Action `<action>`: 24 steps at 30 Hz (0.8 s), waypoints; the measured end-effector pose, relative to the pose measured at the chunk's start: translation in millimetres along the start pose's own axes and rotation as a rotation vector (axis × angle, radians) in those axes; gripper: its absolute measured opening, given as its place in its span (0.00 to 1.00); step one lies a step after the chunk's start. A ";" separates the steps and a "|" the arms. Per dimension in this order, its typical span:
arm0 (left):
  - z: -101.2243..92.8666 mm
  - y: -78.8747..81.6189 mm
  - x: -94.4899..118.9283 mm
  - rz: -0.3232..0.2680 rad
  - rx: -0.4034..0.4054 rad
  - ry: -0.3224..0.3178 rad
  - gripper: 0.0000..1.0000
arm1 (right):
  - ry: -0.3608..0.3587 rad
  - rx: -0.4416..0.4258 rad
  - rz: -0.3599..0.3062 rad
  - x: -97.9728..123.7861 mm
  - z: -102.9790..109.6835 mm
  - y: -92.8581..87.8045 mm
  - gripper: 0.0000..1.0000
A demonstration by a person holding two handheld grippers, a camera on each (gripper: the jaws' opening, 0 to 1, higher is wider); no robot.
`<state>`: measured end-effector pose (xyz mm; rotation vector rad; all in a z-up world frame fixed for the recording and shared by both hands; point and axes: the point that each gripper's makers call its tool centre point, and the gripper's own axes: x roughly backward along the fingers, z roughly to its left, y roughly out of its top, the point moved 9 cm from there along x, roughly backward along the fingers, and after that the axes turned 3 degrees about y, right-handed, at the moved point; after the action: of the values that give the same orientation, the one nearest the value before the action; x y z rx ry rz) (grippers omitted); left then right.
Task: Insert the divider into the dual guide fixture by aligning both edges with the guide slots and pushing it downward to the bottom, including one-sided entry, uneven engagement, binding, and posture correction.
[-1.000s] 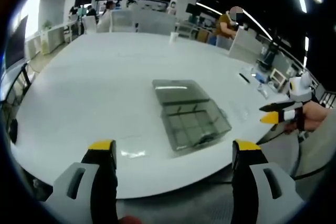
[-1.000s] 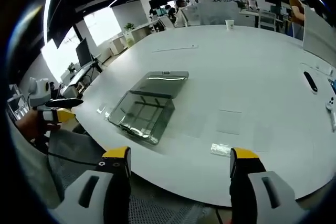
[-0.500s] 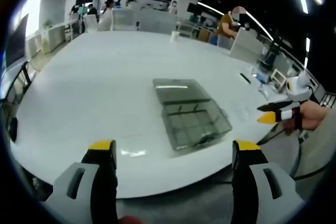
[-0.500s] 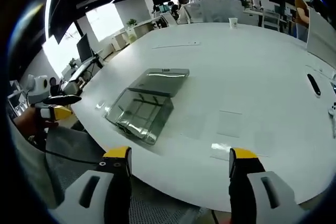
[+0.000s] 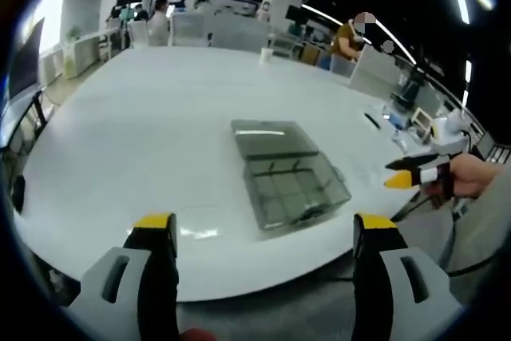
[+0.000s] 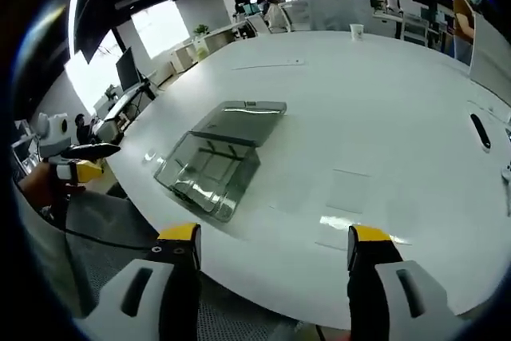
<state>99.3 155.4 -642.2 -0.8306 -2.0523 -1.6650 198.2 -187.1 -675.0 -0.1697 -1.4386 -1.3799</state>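
Little has changed: both grippers, left [image 5: 263,233] and right [image 6: 271,243], still hover released off the table's [image 5: 160,117] near edge. Clear box [image 5: 289,172] lies untouched mid-table; thin clear sheets [image 6: 350,189], possibly dividers, lie beside it.

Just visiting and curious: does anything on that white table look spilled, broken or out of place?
Nothing stands out. The clear box sits flat on the white table with its lid open; nothing spilled or visibly broken. Clear flat pieces lie beside it. Both tools, left and right, hover open at the table's edge.
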 end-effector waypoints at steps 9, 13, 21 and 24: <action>-1.1 0.6 -1.4 0.001 0.002 -0.005 0.90 | -0.002 0.005 0.013 -6.6 -4.7 4.0 0.72; -1.5 1.1 -2.0 0.003 0.002 -0.008 0.90 | 0.000 0.003 0.017 -9.5 -5.9 4.6 0.72; -0.7 1.9 -2.5 0.005 0.003 -0.009 0.90 | -0.005 0.000 0.039 -13.7 -10.8 1.8 0.71; -0.4 1.9 -2.6 0.006 0.004 -0.008 0.89 | -0.007 -0.002 0.044 -14.5 -11.7 1.4 0.71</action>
<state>102.5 154.7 -642.4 -0.8427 -2.0553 -1.6567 211.7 -188.0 -687.8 -0.2066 -1.4315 -1.3457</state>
